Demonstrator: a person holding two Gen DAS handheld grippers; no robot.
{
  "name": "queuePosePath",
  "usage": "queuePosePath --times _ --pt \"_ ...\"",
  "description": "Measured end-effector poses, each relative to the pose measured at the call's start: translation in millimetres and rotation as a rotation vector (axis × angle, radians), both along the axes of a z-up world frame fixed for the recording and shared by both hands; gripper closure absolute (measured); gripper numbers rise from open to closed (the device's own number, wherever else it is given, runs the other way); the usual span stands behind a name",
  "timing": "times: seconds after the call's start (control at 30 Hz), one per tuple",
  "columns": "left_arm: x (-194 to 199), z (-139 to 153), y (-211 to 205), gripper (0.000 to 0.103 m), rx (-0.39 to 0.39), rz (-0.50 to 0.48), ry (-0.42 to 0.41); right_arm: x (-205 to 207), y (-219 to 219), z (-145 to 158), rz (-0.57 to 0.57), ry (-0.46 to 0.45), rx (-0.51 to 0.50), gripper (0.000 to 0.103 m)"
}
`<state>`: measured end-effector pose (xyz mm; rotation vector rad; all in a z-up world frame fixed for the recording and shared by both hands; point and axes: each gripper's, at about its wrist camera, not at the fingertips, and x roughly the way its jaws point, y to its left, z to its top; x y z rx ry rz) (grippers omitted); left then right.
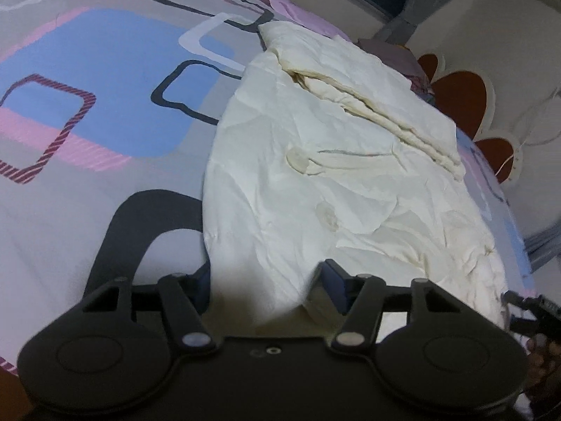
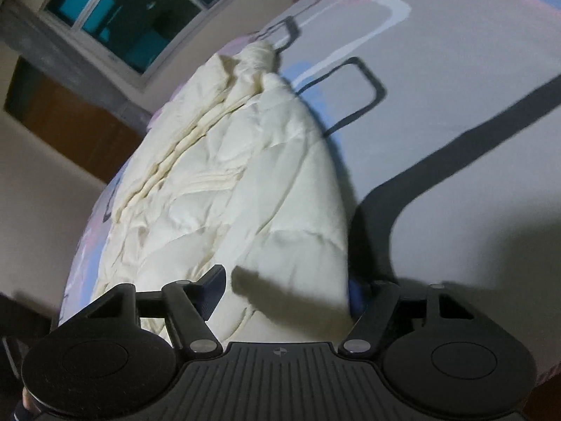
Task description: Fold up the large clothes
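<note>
Here, cream garment (image 1: 333,161) between left gripper (image 1: 266,280) jaws

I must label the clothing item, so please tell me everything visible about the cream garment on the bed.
The garment is cream, thin and heavily creased, apparently a light woven cloth. It lies partly folded on the patterned bedsheet, with a layered folded strip along its far side and two round buttons on top. Its near edge lies between the open fingers of the left hand-held gripper and the right hand-held gripper; neither visibly clamps it.

No readable text, label or number anywhere.
</note>
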<state>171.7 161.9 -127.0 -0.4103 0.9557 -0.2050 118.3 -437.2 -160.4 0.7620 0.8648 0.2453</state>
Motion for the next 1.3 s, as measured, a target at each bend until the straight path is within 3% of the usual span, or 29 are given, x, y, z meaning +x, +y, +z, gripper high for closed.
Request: queuePosePath --times 0.17,0.23,0.3,0.33,0.37,0.4,0.47,0.63,0.73,0.97,1.3 --pt "16.7 1.3 0.5 0.047 -0.026 0.002 0.004 20.3 -6.3 -3.3 -0.023 -0.006 0.101 0.034" --pt "24.9 -3.5 -2.7 0.047 -0.033 -0.006 0.009 30.0 0.4 -5.0 0.006 0.007 0.082 0.034" --pt "27.0 -7.3 -6.2 0.051 -0.027 -0.012 -0.004 33.9 8.5 -4.3 0.048 0.006 0.017 0.045" --pt "25.6 -6.2 -8.2 0.06 -0.006 -0.018 -0.013 34.0 10.0 -2.5 0.061 0.007 -0.012 0.059" --pt "23.9 -6.0 -9.2 0.076 0.015 -0.022 -0.02 34.1 9.4 -3.0 0.068 0.015 -0.018 0.077" --pt "21.3 -6.2 -7.7 0.085 0.008 -0.02 -0.034 33.5 9.4 -4.5 0.067 0.014 -0.013 0.08" --pt "16.2 -5.8 -2.7 0.091 -0.014 0.007 -0.062 30.0 7.0 -4.1 0.057 0.0 -0.007 0.086" --pt "4.3 6.5 -1.6 0.094 -0.034 0.045 -0.135 20.1 4.9 8.1 0.041 -0.051 0.01 0.089" --pt "13.5 4.5 2.8 0.094 -0.063 0.067 -0.092 28.5 -0.3 8.7 0.025 -0.022 0.067 0.089" --pt "23.7 60.3 13.0 0.094 -0.228 0.144 -0.265 47.5 -20.4 62.9 -0.029 -0.173 0.26 0.089" --pt "115.2 128.7 -0.2 0.094 -0.274 0.156 -0.449 148.8 -33.0 127.4 -0.061 -0.274 0.368 0.089"
